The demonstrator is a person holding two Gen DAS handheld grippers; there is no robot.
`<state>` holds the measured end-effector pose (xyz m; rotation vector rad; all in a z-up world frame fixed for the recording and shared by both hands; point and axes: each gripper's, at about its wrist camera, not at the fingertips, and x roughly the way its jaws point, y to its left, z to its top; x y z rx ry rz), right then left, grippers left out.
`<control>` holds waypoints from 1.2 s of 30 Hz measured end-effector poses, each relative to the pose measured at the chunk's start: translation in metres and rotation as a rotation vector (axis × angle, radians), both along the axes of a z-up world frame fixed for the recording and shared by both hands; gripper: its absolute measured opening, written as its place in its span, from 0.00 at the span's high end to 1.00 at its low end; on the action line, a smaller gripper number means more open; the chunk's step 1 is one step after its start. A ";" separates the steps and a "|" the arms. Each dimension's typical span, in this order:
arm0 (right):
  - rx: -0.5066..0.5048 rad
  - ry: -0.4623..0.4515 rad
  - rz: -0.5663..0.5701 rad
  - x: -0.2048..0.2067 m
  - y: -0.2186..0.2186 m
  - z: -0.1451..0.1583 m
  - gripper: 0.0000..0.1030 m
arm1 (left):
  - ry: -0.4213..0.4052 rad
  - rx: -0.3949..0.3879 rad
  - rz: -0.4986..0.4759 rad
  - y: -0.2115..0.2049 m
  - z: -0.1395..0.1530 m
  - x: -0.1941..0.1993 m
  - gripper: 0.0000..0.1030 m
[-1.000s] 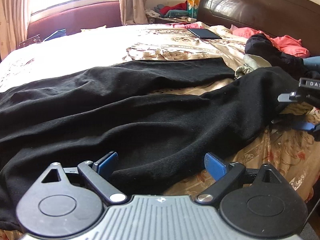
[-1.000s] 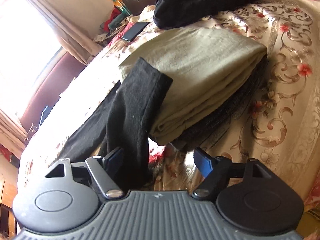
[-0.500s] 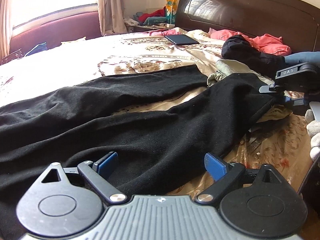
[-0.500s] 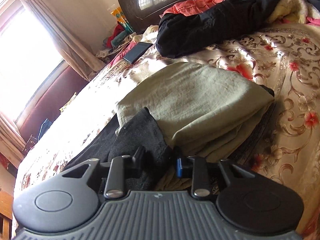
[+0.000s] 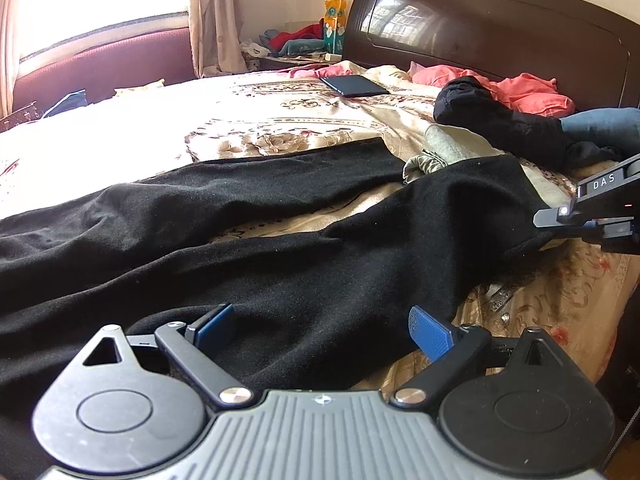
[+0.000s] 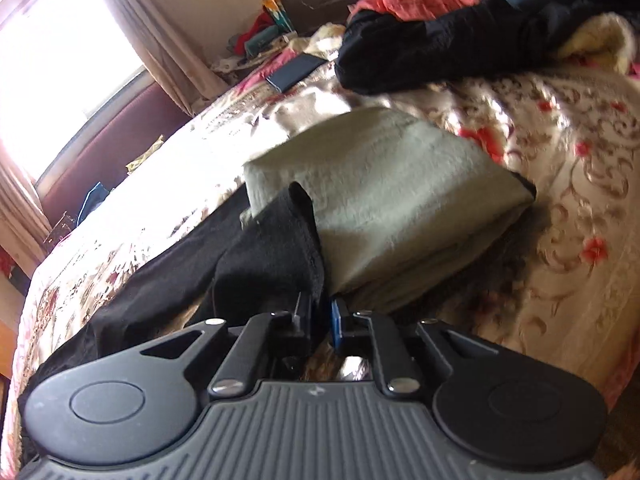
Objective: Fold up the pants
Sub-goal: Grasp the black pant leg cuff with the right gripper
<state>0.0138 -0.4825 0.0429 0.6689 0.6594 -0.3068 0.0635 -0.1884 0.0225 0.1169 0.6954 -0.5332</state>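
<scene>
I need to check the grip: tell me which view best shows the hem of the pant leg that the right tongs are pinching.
The right wrist view: the hem runs straight down into the shut right tongs. The left wrist view shows that leg end only from afar, at the right tongs, the pinch hidden.

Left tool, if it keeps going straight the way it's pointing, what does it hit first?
Most likely the black pants: the left tool is open with the cloth spread right ahead between its fingers, though depth is unclear.

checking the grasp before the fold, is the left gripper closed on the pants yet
No, the left gripper has its blue fingers spread wide, with the black pants lying loose between them.
</scene>
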 end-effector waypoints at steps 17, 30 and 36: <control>0.283 -0.224 -0.005 0.004 0.020 -0.037 0.92 | 0.010 0.014 0.004 0.002 -0.007 0.000 0.00; 0.244 -0.242 -0.036 0.028 0.001 -0.032 0.80 | -0.010 0.008 -0.010 0.000 -0.005 0.001 0.00; 0.151 -0.398 -0.031 0.005 -0.004 0.026 0.96 | -0.042 0.017 -0.011 0.006 0.003 0.001 0.00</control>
